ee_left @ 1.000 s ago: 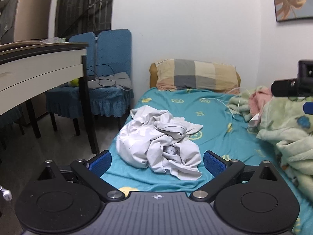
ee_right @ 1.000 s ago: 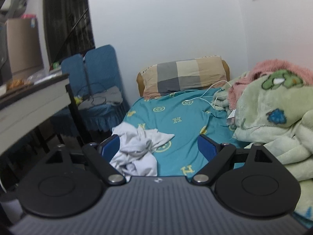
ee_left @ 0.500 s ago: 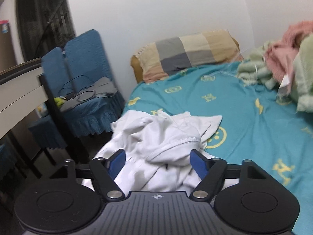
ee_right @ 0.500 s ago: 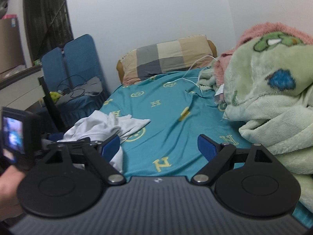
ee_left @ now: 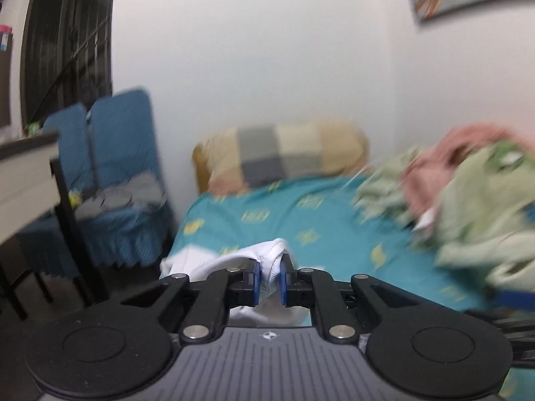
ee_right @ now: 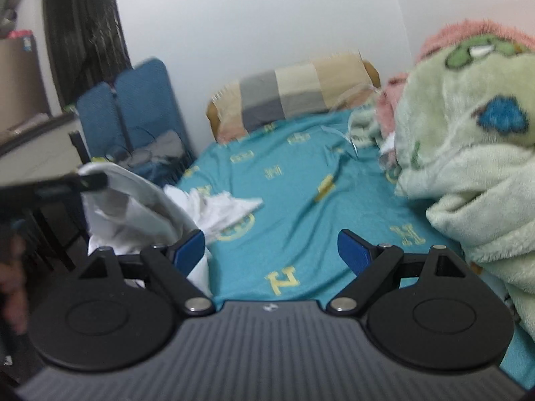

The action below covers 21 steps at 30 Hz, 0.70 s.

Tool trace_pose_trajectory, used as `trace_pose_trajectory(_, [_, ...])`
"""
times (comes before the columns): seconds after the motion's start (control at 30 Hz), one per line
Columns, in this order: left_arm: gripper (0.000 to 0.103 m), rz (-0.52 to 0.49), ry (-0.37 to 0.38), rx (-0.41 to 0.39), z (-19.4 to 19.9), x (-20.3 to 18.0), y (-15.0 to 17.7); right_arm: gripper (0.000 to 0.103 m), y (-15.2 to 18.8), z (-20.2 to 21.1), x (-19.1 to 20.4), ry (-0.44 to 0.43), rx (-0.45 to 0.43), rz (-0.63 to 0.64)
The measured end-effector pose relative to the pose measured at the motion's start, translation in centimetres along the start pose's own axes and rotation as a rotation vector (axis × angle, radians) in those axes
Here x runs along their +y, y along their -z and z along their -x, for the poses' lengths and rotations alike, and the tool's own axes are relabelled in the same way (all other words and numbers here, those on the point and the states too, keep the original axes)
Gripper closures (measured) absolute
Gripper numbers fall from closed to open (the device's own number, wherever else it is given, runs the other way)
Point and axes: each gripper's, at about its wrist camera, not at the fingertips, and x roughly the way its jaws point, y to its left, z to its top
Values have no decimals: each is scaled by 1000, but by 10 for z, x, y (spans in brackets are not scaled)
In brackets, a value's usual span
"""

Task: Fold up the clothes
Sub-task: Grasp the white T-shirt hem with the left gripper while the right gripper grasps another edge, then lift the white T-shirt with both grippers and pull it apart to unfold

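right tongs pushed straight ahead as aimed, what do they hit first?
Likely the teal bedsheet: the open right tongs frame bare sheet. The white garment sits left of that line. Depth is uncertain.

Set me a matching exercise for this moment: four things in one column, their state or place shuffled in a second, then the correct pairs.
Things
1. left gripper
2. right gripper
3. crumpled white cotton garment
4. checked beige-and-grey pillow

States or places
A. open, nothing between its fingers
B. at the head of the teal patterned bedsheet, against the wall
C. shut on a fold of cloth
D. partly lifted off the bed's near left corner

Pairs: 1-C, 2-A, 3-D, 4-B
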Motion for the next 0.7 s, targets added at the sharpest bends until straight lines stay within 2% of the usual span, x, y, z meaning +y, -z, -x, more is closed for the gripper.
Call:
trace_pose_trajectory(0.17, [91, 108, 43, -6, 44, 16, 12, 15, -9, 36, 13, -91, -77, 4])
trace_pose_trajectory(0.27, [91, 174, 68, -8, 70, 26, 21, 15, -8, 54, 21, -174, -61, -23])
trace_pose_trajectory(0.47, [91, 307, 119, -12, 122, 46, 38, 15, 3, 60, 40, -310, 44, -52])
trace_pose_trajectory(0.57, [91, 366, 130, 15, 127, 58, 46, 32, 10, 46, 53, -351, 123, -40])
trace_pose_trajectory(0.7, [90, 382, 110, 55, 113, 65, 57, 45, 18, 17, 70, -384, 221, -39])
